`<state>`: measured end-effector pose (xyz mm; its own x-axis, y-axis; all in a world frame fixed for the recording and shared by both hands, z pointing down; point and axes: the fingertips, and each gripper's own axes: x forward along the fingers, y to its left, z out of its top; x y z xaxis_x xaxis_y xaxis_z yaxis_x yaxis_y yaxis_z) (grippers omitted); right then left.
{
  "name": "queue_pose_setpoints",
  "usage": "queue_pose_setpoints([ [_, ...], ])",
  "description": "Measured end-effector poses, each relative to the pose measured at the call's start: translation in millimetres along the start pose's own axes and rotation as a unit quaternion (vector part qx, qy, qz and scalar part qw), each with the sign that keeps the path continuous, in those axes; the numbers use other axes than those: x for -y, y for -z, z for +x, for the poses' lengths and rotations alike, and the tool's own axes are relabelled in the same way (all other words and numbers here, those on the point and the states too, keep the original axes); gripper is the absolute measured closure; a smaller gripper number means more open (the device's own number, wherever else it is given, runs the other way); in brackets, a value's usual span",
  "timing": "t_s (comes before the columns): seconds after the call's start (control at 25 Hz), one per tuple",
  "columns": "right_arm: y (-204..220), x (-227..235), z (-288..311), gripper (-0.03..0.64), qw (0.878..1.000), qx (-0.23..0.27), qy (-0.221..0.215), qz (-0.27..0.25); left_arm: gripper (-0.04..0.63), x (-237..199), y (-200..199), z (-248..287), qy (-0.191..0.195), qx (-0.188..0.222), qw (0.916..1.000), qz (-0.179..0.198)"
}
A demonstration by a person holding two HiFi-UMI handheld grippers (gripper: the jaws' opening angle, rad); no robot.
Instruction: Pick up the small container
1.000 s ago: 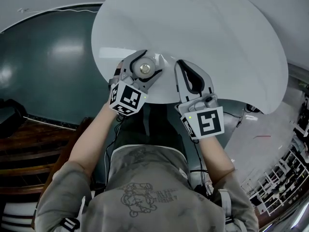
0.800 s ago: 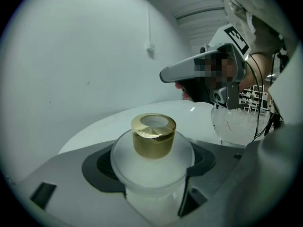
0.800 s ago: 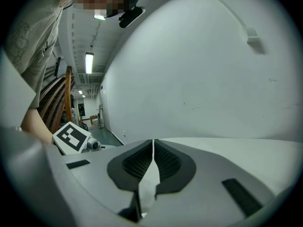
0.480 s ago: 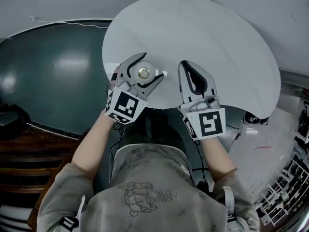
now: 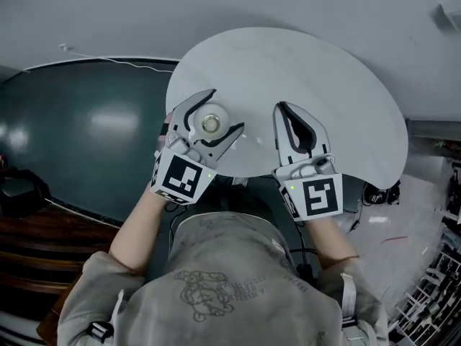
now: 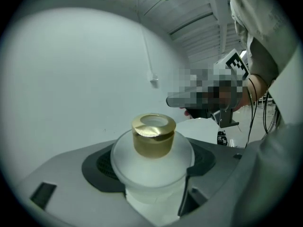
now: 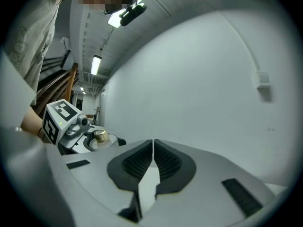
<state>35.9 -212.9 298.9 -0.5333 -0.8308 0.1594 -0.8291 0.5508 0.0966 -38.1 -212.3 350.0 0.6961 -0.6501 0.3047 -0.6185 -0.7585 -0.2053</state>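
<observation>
At the round white desk's [image 5: 324,85] near edge, my left tongs [image 5: 226,111] pinched the small container [image 6: 152,150] by its frosted body, grasp made and lift seemingly left, while my right tongs [image 7: 153,150] hung pressed together, empty.

- We see a round white table [image 5: 346,99], plain top, close to a white wall [image 5: 216,6].
- Floor [image 5: 86,121] is dark green, glossy, w/ soft light patches on it.
- Thin white cable [image 5: 108,62] runs along the floor's far edge.
- Dark wood furniture [image 5: 29,229] at lower left.
- Strip light [image 7: 97,63] overhead; we spot a small wall box [image 7: 263,82].
</observation>
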Motion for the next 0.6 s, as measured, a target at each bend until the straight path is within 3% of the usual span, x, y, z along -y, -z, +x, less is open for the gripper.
queue_pose_setpoints([
  [0.32, -48, -23, -17, 0.584, 0.999, 0.036, 0.010, -0.008, 0.249, -8, -35, -51, -0.005, 0.020, 0.9998, 0.004],
  [0.6, -56, -11, -37, 0.584, 0.999, 0.041, 0.018, 0.002, 0.249, 12, -55, -48, 0.008, 0.017, 0.9998, 0.005],
])
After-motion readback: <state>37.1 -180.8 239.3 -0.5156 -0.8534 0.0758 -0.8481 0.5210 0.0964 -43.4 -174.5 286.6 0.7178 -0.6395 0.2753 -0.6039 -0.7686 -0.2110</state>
